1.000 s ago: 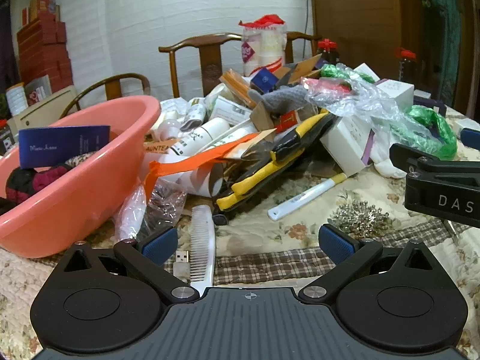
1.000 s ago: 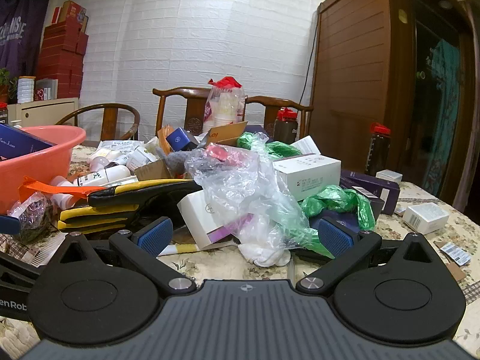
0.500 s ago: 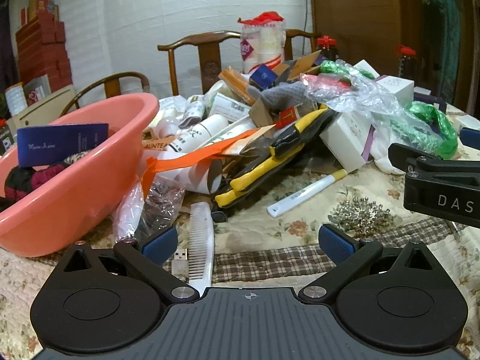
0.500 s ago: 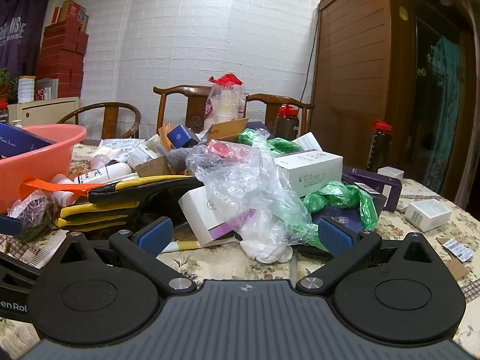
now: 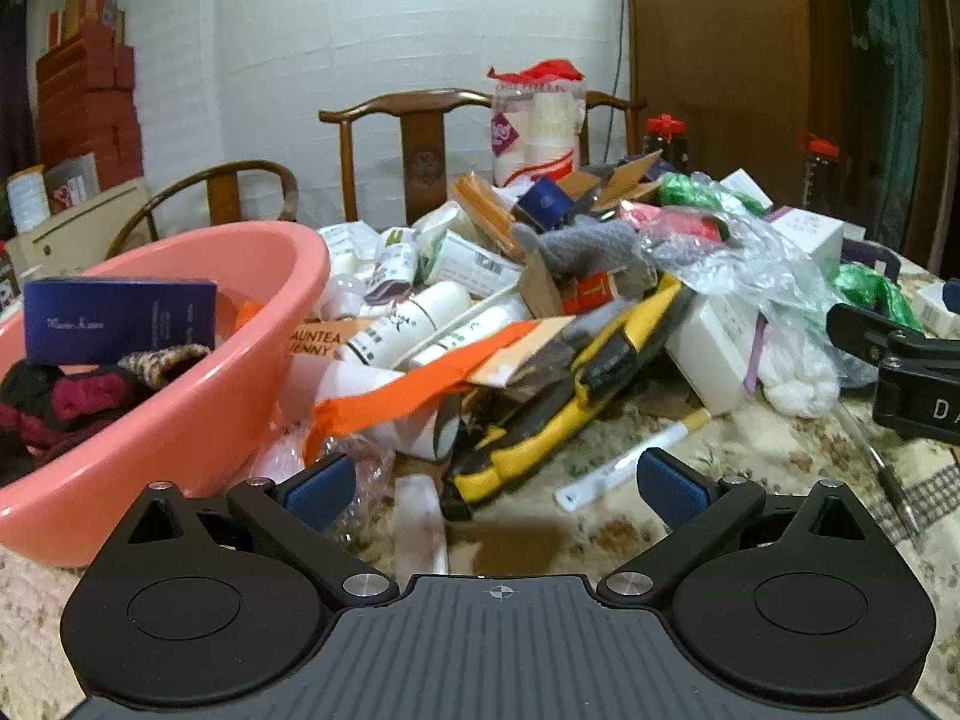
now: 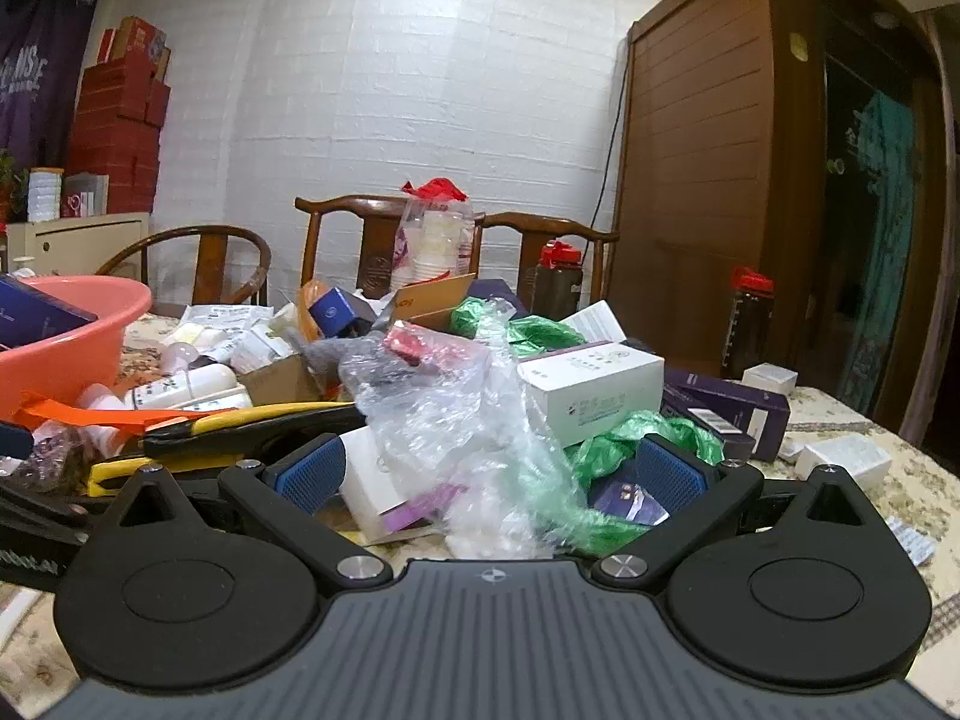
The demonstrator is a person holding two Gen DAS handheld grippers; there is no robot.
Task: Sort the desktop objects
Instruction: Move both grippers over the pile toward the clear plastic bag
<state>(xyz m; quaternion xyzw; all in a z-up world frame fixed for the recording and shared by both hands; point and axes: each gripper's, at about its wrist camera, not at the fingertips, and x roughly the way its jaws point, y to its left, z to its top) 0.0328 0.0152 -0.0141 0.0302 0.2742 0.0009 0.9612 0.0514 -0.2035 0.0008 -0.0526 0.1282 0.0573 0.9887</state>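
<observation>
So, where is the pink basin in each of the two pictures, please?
Left wrist view: the pink basin fills the left side, in front of the left gripper's left finger, with a blue box standing in it.
Right wrist view: only part of the basin shows, at the far left edge.
Shared landmark: the bag of white cups with a red top, behind the pile.

- I see a pink basin (image 5: 180, 420) at 9 o'clock on the counter, upright, with a navy box (image 5: 120, 321) and dark red fabric (image 5: 66, 402) inside.
- At 12 o'clock a heap: white bottles (image 5: 414, 324) lying flat, an orange strip (image 5: 414, 387), and a yellow-black pouch (image 5: 576, 408) leaning on it.
- At 2 o'clock, crumpled clear plastic (image 6: 444, 414) drapes over a white box (image 6: 594, 396).
- A white pen (image 5: 624, 462) lies flat at 1 o'clock.
</observation>
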